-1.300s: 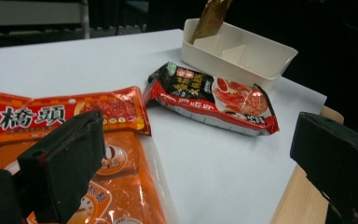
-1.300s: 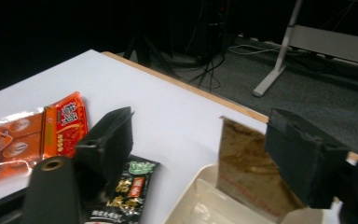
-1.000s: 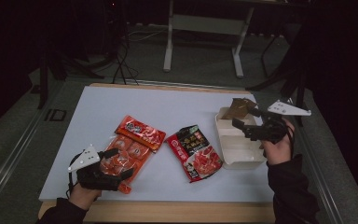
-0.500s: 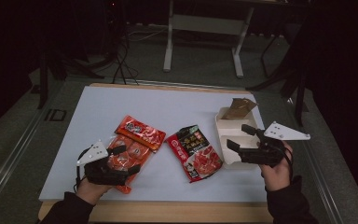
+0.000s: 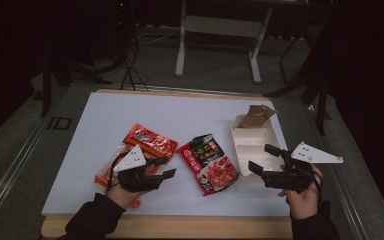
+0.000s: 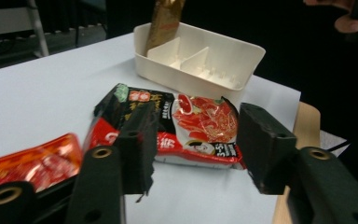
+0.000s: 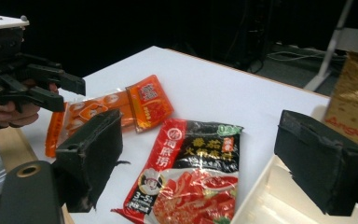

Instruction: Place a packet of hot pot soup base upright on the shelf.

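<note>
High view: the left gripper [image 5: 164, 167] hovers empty beside two orange packets [image 5: 147, 142], its jaws just closing, partly apart. The right gripper [image 5: 264, 157], wide open and empty, hangs by the white divided tray [image 5: 245, 132].

Left gripper view: the red-and-black soup packet [image 6: 177, 123] lies flat before the tray [image 6: 242, 56].

Right gripper view: that packet [image 7: 193, 182] lies between the spread jaws, untouched, on the white table [image 7: 223, 93].
</note>
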`<state>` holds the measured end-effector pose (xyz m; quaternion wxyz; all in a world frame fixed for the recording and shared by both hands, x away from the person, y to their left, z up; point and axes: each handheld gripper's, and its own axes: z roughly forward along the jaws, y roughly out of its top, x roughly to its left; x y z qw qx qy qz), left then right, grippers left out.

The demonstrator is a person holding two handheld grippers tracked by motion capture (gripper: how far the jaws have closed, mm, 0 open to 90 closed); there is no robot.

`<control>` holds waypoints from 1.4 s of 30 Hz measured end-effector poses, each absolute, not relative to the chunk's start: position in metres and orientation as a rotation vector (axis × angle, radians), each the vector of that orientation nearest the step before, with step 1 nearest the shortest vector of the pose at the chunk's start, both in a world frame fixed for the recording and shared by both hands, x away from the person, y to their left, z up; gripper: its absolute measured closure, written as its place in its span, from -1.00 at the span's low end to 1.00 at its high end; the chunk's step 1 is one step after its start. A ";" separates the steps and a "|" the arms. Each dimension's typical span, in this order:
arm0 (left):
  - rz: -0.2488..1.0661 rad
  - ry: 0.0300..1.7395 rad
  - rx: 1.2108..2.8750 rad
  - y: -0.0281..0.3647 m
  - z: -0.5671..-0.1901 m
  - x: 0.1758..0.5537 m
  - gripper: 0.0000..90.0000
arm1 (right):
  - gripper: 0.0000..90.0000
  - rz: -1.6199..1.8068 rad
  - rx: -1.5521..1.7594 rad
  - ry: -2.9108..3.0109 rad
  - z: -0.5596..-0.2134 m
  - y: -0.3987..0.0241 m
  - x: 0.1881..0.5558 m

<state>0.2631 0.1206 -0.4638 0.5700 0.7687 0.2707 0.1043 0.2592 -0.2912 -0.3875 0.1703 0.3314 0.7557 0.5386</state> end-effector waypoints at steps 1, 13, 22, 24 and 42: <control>0.244 0.634 1.810 0.116 -0.464 0.265 0.18 | -0.66 1.532 0.944 2.148 -0.388 -0.292 0.258; 0.198 0.709 1.908 0.061 -0.478 0.292 0.91 | -0.67 1.561 0.941 2.160 -0.394 -0.292 0.249; 0.184 0.711 1.974 0.019 -0.481 0.315 1.00 | -0.67 1.578 0.948 2.161 -0.401 -0.294 0.242; 0.179 0.690 1.975 0.009 -0.481 0.321 1.00 | -0.67 1.572 0.953 2.167 -0.402 -0.295 0.241; 0.164 0.775 2.053 -0.053 -0.494 0.385 1.00 | -0.67 1.563 0.932 2.179 -0.404 -0.297 0.241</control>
